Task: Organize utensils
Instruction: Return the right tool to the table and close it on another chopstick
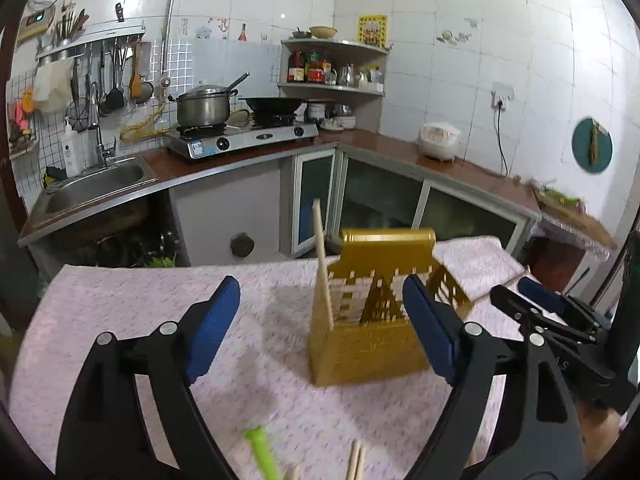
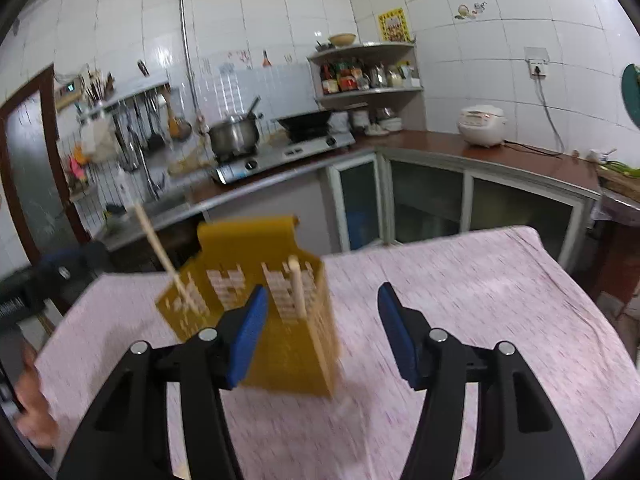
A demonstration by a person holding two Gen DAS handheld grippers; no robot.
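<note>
We held left gripper (image 1: pixel 320 322) wide, right gripper (image 2: pixel 322 334) partly spread, both empty; chopsticks (image 1: pixel 323 268) stood in yellow holder (image 1: pixel 368 320).

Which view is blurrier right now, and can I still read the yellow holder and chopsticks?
Right wrist view: heavy motion blur, the yellow holder and its chopsticks smeared. Left wrist view: sharper, the holder and one upright chopstick readable, near-edge items blurred. Both views bend at the fisheye edges.
</note>
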